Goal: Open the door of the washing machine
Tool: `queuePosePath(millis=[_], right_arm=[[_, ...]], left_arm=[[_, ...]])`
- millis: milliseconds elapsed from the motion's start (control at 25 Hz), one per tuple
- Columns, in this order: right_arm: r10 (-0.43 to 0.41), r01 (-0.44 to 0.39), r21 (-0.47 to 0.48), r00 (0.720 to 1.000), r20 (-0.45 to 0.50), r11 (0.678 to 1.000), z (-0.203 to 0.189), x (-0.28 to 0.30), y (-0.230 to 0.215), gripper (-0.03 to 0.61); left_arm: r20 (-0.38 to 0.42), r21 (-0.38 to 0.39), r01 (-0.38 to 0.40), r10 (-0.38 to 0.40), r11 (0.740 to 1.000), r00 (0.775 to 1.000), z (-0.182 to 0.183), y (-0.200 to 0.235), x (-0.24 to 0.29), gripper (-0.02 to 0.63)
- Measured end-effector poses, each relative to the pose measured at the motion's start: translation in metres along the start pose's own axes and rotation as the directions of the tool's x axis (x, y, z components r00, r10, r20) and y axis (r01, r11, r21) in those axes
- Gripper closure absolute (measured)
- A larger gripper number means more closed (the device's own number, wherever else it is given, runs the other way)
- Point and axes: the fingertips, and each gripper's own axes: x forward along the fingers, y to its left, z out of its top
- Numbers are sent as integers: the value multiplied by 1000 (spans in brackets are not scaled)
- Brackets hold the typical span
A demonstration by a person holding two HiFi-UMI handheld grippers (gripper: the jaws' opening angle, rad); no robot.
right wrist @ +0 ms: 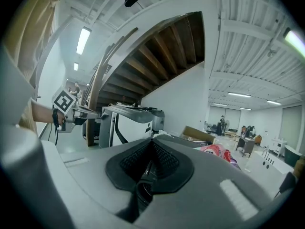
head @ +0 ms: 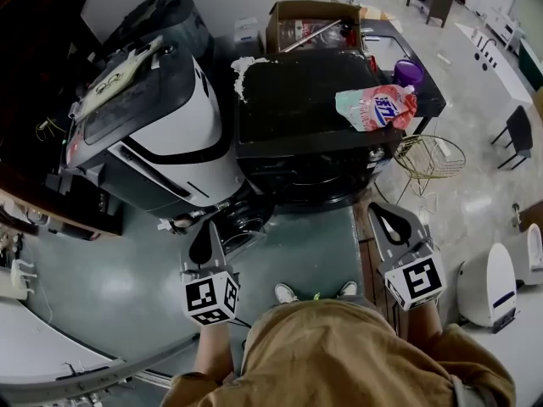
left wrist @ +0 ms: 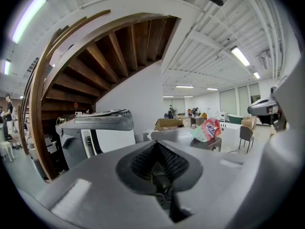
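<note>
Right, I'm looking steeply down at the black washing machine (head: 314,100), which stands straight ahead of me with its dark front (head: 316,181) turned my way. I can't make out the door's outline or a handle in that shadowed front from the head view. A pink and white detergent pouch (head: 377,107) lies on the right of the lid, and a purple tub (head: 408,73) sits on a dark surface just beyond it. Farther off, behind the washer, there's an open cardboard box (head: 288,15).

The left gripper (head: 206,237) hangs over the green floor (head: 127,278), near the washer's lower left corner and close to a tilted white and grey machine (head: 161,117) on the left. Its own view shows the jaws pressed together with nothing between them.

The right gripper (head: 386,220) is level with it, off the washer's lower right corner and clear of the front. Its jaws are also together and empty. A wire basket (head: 430,158) stands just beyond it on the right.

Neither gripper touches the washer. Between them I see the toes of my white shoes (head: 286,292).
</note>
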Motion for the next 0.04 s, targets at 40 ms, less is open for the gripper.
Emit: queuePosePath(millis=[40], right_arm=[[2, -2, -1, 1000, 1, 1000, 0, 0, 1, 575]], left_arm=[[-1, -1, -1, 1, 1000, 1000, -1, 1, -1, 554]])
